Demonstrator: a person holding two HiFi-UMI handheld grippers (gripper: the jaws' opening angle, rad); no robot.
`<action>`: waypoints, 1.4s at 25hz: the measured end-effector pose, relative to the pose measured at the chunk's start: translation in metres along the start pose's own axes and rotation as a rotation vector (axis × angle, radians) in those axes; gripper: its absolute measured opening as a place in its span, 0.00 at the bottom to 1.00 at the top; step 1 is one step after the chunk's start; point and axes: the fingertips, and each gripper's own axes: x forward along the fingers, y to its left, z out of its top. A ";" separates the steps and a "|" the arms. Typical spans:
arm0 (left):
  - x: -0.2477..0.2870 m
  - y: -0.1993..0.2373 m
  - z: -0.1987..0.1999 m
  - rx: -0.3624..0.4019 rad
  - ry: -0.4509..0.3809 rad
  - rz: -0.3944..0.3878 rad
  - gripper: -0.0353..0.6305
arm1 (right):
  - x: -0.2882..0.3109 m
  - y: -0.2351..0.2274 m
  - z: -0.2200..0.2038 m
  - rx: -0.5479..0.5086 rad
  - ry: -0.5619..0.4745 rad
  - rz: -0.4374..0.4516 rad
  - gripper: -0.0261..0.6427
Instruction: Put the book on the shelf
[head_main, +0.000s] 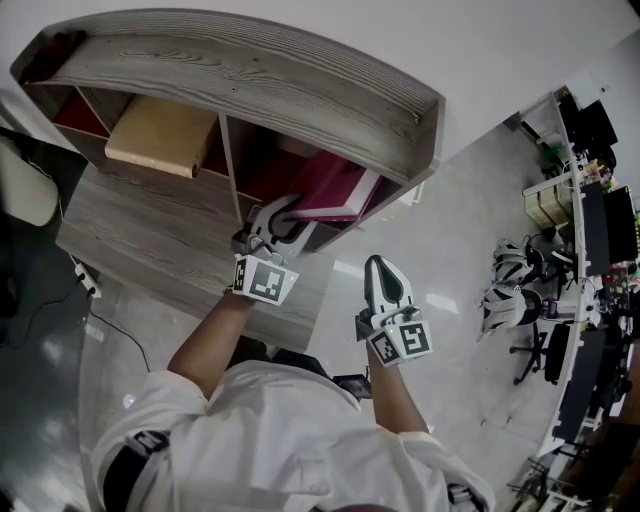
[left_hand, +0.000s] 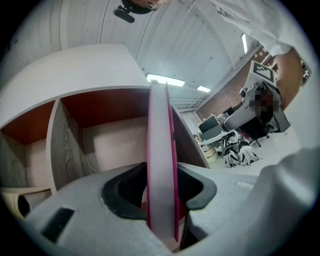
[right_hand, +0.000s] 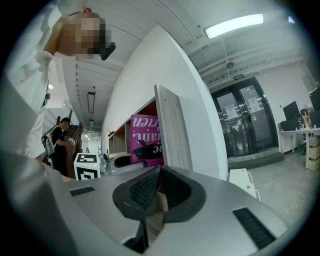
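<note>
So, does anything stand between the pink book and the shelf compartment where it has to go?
Nothing visible does. The left gripper holds the pink book edge-on at the mouth of an open compartment of the grey wooden shelf, and that compartment looks empty. The tan box lies in the neighbouring compartment, behind a divider.

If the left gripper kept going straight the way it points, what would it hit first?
Likely the shelf compartment's back panel: the left gripper points into it, and the pink book it grips would touch first. Depth unclear.
</note>
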 end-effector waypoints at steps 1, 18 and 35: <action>0.000 -0.001 0.000 0.001 0.005 0.000 0.28 | 0.000 0.000 0.000 0.001 -0.001 0.002 0.07; 0.004 -0.024 0.005 0.086 0.093 -0.051 0.35 | -0.011 -0.002 -0.009 0.020 0.002 -0.002 0.07; -0.021 -0.021 0.030 0.078 0.044 -0.034 0.37 | -0.008 0.005 -0.006 0.022 -0.011 0.034 0.07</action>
